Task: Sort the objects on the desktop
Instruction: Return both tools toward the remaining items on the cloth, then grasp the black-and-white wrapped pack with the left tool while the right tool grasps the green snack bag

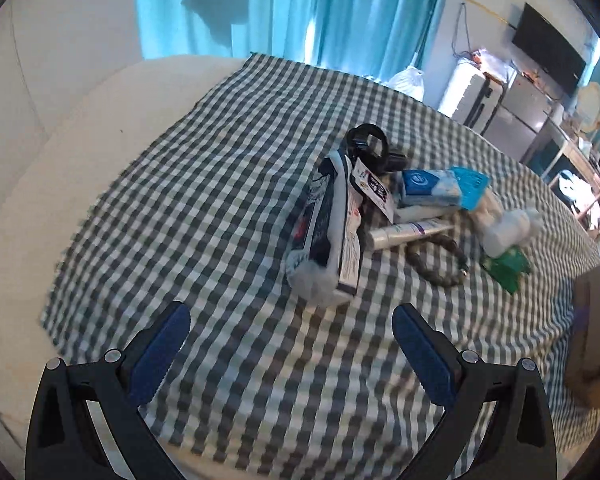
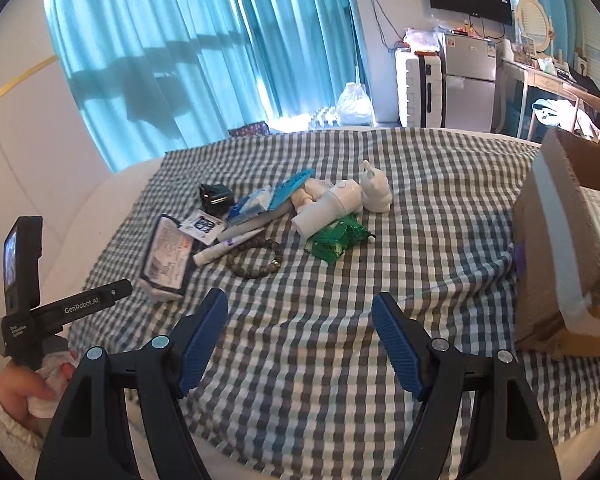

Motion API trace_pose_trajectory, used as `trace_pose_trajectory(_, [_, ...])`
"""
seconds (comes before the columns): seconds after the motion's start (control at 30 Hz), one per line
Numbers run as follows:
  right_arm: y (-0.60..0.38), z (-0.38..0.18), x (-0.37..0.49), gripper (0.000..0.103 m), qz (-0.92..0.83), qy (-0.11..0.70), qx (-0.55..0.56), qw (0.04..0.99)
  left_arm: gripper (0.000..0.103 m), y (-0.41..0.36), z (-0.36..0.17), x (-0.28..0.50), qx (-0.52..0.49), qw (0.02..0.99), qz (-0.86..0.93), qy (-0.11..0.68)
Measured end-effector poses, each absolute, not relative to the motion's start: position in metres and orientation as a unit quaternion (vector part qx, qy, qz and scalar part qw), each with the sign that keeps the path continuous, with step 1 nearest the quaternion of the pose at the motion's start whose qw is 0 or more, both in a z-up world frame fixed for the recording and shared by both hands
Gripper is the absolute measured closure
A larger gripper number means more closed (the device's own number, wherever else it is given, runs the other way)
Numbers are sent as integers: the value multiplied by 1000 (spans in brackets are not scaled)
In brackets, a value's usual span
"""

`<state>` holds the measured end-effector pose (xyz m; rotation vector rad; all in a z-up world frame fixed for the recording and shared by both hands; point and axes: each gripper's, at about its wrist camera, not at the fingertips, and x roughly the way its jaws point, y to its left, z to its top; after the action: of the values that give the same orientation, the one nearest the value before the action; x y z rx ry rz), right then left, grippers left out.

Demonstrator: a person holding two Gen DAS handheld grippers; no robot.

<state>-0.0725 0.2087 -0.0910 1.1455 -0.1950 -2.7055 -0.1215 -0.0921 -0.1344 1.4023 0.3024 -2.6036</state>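
Note:
A heap of small objects lies on the checked cloth [image 1: 220, 200] [image 2: 420, 200]. Nearest is a dark pouch with a boxed item [image 1: 324, 232] [image 2: 166, 258]. Beside it lie a white tube [image 1: 404, 232] [image 2: 228, 246], a bead bracelet [image 1: 436, 264] [image 2: 256, 260], a blue tissue pack [image 1: 428, 188] [image 2: 256, 202], a black clip [image 1: 370, 146] [image 2: 216, 196], a green packet [image 1: 506, 266] [image 2: 336, 240], a white device [image 2: 332, 204] and a white rabbit figure [image 2: 376, 188]. My left gripper [image 1: 292, 316] is open, short of the pouch. My right gripper [image 2: 300, 304] is open over bare cloth.
A cardboard box [image 2: 564, 264] stands on the cloth at the right, its top open. A hand [image 2: 24, 396] holds the other gripper's handle at the lower left. Blue curtains [image 2: 200, 48], a suitcase, a fridge and a desk stand beyond the bed.

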Motion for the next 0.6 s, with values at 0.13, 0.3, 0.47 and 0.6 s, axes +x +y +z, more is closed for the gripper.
trace_pose_trajectory(0.13, [206,-98,-104,29,-913,-58,395,90,0,-90,-144,-139,457,85,-880,100])
trace_pose_trajectory(0.3, [202,-122,-146,33,-903,-69,416,77,0,-82,-165,-172,473,79,-873,85])
trace_pose_trajectory(0.47, [206,-161,-183,56,-874,-104,470,71,5,-79,-182,-191,480,68,-871,75])
trace_pose_trajectory(0.6, [215,-182,-199,56,-859,-128,491,71,32,-79,-200,-201,497,62,-862,75])
